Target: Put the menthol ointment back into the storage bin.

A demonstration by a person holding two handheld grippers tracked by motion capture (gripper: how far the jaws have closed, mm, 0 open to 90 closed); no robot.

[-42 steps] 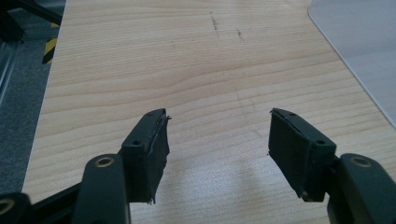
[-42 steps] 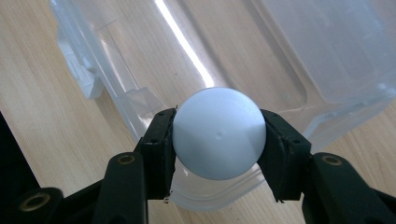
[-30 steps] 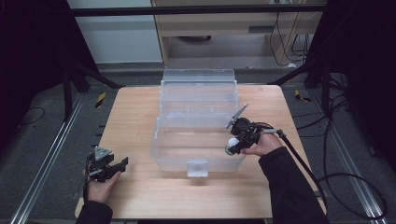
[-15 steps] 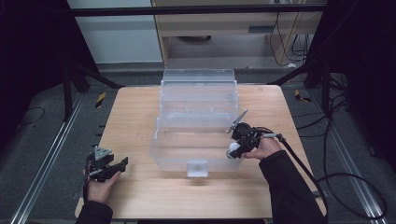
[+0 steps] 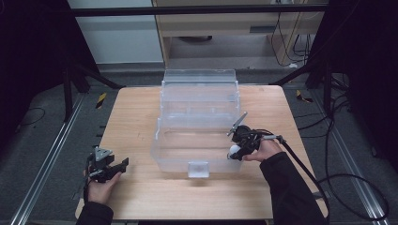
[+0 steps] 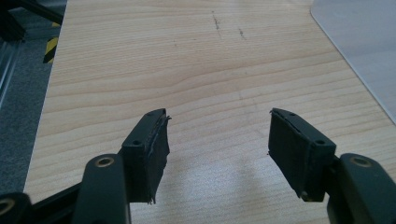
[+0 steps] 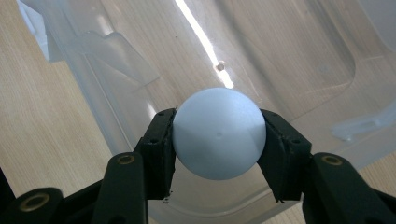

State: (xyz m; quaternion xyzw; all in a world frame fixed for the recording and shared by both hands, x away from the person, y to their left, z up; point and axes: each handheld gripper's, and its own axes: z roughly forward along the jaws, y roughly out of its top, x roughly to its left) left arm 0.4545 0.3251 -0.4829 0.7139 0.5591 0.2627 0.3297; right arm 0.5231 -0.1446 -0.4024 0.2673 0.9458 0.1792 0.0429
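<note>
a pale white ball sits clamped between the two black jaws of the right tongs, a jaw pressed to each side of it. in the high view the ball shows as a small bright spot at the tip of the right tongs, held over the front right part of a clear plastic box — the right gripper view looks down past the ball through the box's transparent wall to the wood grain beneath. the box stands open near the middle of the wooden surface, its clear lid tipped back on the far side and a small latch tab at the middle of its front wall. the right hand comes in from the lower right, a dark sleeve behind it and a black cable trailing off toward the floor. well apart, near the front left corner of the surface, the left hand holds the left tongs (a grey three-cornered plate on top) — their jaws stand wide apart with nothing between them, over bare wood in the left gripper view.
</note>
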